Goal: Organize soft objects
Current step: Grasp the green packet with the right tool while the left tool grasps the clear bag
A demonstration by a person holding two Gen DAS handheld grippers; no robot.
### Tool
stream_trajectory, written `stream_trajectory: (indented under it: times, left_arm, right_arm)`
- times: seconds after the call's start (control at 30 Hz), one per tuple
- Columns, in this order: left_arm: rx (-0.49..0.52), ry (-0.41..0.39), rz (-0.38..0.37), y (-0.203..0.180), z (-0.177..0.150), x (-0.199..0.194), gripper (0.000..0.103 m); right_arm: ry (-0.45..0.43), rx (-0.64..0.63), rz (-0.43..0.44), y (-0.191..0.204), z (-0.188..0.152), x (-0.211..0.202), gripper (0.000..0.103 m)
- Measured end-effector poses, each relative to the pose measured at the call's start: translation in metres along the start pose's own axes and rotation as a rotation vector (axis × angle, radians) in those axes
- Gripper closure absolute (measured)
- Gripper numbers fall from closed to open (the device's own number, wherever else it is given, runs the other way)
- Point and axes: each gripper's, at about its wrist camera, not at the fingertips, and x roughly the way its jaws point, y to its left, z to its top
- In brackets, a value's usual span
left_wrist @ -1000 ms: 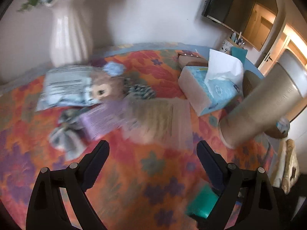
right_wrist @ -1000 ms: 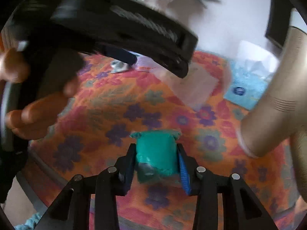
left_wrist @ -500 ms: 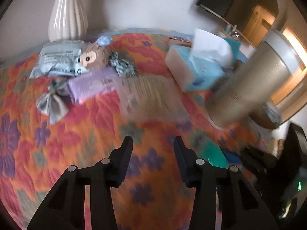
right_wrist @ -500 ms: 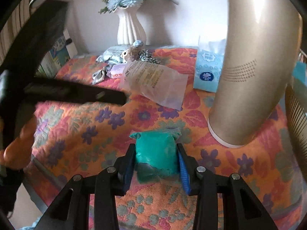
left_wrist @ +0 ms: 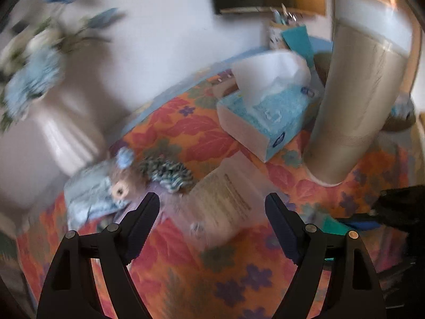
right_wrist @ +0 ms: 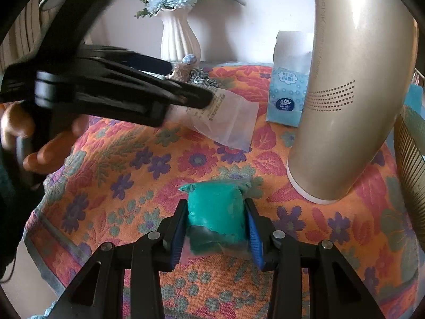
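Now my right tool [right_wrist: 216, 228] squeezes the green pack [right_wrist: 215, 212] so it won't slip, while my left tool [left_wrist: 212, 212] hangs wide open, holding nothing.

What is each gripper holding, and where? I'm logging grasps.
Right gripper clamps the teal packet by its two sides, near its rear end. Left gripper is open, holding nothing.

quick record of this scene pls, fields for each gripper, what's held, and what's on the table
left hand-held gripper: open, holding nothing, over the clear bag
right hand-held gripper: shut on teal pack
soft pile: plush toy, striped cloth, by the vase
other items: tissue box, gold cylinder
surface: floral cloth
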Motion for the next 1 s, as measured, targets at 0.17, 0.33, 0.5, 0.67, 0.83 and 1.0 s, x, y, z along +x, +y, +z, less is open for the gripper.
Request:
stream_trajectory:
  times: [0.17,0.33,0.5,0.67,0.83,1.0]
  left_arm:
    - [0.1,0.082,0.007,-0.008,-0.005,0.033,0.022]
    - [0.104,0.044,-0.019,-0.013,-0.011,0.029,0.044]
    - [0.086,0.008,0.004,-0.017,-0.013,0.012,0.071]
    - [-0.043,-0.003,-0.05,-0.004,-0.031,-0.015,0.072]
    - [-0.136,0.003,-0.048,0.011,-0.048,-0.036,0.072]
    - [-0.248,0.028,0.015,0.028,-0.074,-0.061,0.072]
  right_arm:
    - [0.003,-0.011,0.002,0.001,0.001,0.0,0.058]
    - [0.005,-0.021,-0.001,0.002,0.002,0.001,0.057]
    - [0.0,-0.023,-0.006,0.003,0.001,0.001,0.057]
    - [-0.007,-0.009,0.007,0.0,0.001,0.001,0.059]
    - [-0.013,0.0,0.003,-0.002,0.001,-0.001,0.059]
    - [-0.002,-0.003,-0.041,0.009,0.003,-0.002,0.06]
